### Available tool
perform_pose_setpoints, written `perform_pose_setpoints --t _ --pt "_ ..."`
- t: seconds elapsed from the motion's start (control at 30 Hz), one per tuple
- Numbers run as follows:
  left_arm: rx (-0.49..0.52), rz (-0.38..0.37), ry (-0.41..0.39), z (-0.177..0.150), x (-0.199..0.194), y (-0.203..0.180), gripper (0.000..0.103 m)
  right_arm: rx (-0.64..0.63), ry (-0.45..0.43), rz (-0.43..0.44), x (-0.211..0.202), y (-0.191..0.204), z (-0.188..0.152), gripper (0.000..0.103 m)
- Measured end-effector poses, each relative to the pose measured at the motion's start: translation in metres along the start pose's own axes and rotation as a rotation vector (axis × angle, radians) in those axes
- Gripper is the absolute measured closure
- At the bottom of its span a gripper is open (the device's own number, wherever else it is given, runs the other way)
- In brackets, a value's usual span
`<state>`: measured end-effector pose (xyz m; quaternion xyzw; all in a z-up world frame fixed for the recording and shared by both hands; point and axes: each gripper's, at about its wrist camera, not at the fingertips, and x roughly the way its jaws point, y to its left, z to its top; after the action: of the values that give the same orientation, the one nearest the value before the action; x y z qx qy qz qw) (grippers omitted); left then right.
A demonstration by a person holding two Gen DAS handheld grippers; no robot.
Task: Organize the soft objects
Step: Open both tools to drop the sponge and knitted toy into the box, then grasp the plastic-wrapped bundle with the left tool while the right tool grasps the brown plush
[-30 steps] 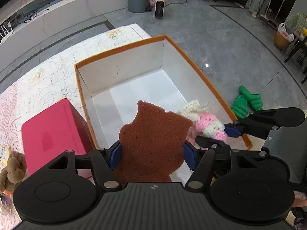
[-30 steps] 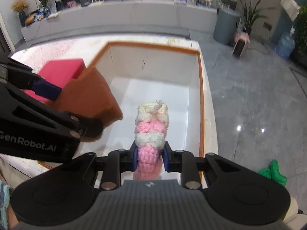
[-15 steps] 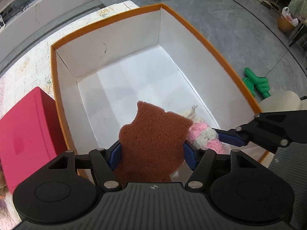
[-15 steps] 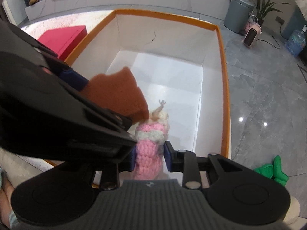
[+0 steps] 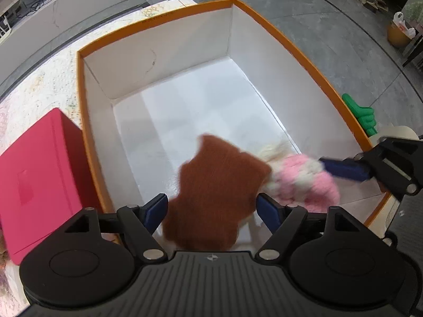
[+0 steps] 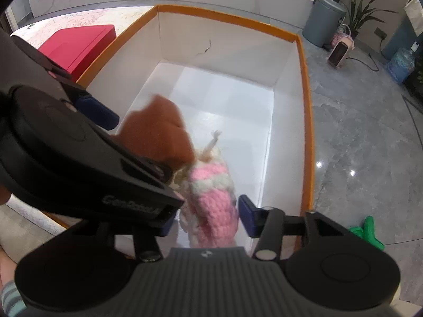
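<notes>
Left wrist view: the release step is judged to be in hand. The left hand-held gripper (image 5: 211,207) is seen over the orange-rimmed box (image 5: 156,21), its jaws opening wide; the brown sponge (image 5: 219,192) lies blurred between them, clear of both pads.

Right wrist view: the right hand-held gripper's (image 6: 206,223) jaws are opening too, the pink-and-white crochet toy (image 6: 211,203) loose between them inside the box. Next, both grippers would need lifting clear.
</notes>
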<state>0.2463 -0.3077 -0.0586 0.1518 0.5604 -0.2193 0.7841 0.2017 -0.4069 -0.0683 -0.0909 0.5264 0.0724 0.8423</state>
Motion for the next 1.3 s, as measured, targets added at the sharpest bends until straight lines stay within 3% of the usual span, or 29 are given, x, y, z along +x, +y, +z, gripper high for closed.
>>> perform_pose_setpoints --t 0.07,0.47,0.77,1.3 --pt "-0.012 -0.008 -0.021 -0.001 -0.008 0.003 0.014 -0.003 -0.012 -0.010 -0.005 0.000 0.001 0.037" --pt "0.003 -0.011 -0.093 -0.016 -0.057 0.007 0.016 -0.007 -0.057 -0.052 -0.041 0.003 0.003 0.033" --pt "-0.023 -0.001 -0.180 -0.046 -0.102 0.023 0.017 -0.042 -0.113 -0.072 -0.072 0.024 0.002 0.031" --pt "-0.176 0.094 -0.286 -0.140 -0.159 0.116 0.020 -0.137 -0.248 0.113 -0.118 0.123 0.008 0.031"
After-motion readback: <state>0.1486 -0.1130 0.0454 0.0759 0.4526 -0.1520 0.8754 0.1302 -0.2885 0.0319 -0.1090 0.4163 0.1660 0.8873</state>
